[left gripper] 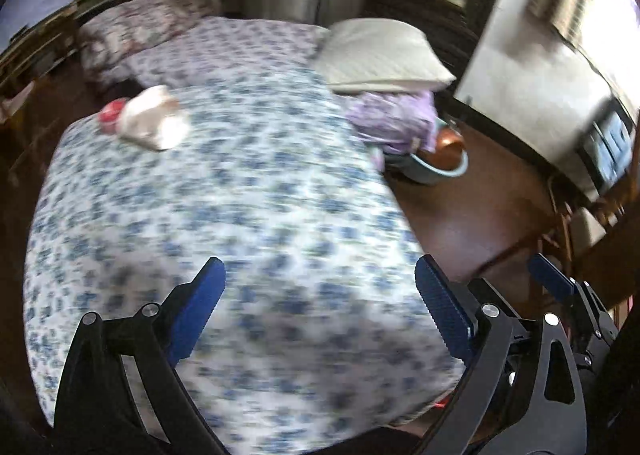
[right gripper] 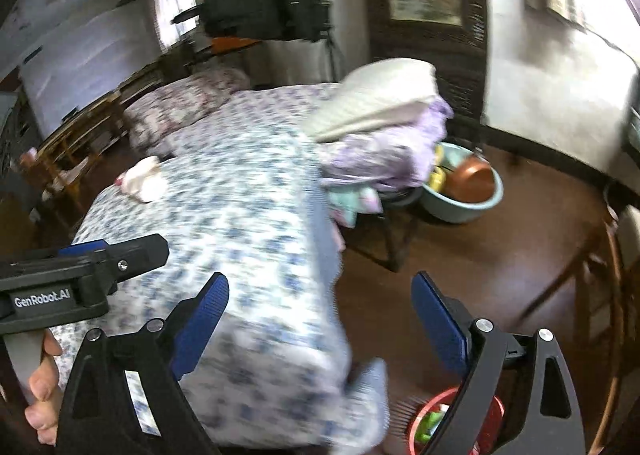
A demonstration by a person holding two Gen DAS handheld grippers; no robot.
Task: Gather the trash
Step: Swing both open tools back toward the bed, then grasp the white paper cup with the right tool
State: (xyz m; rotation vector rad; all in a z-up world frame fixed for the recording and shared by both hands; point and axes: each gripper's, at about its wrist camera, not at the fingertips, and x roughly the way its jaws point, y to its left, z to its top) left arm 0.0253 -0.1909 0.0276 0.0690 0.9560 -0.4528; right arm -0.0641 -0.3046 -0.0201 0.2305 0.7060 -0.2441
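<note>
Floral bed (left gripper: 240,195), crumpled white trash (left gripper: 154,119) lying crosswise, both hand-held grippers released, empty.

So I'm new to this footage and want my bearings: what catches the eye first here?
The bed with its blue-and-white floral cover fills both views, and a crumpled white bundle with something red beside it lies near its far left edge. Beyond the bed's right side, a pale blue basin holding a copper-coloured bowl sits on the dark floor. Close by, a red bin with scraps inside stands at the foot of the bed.
</note>
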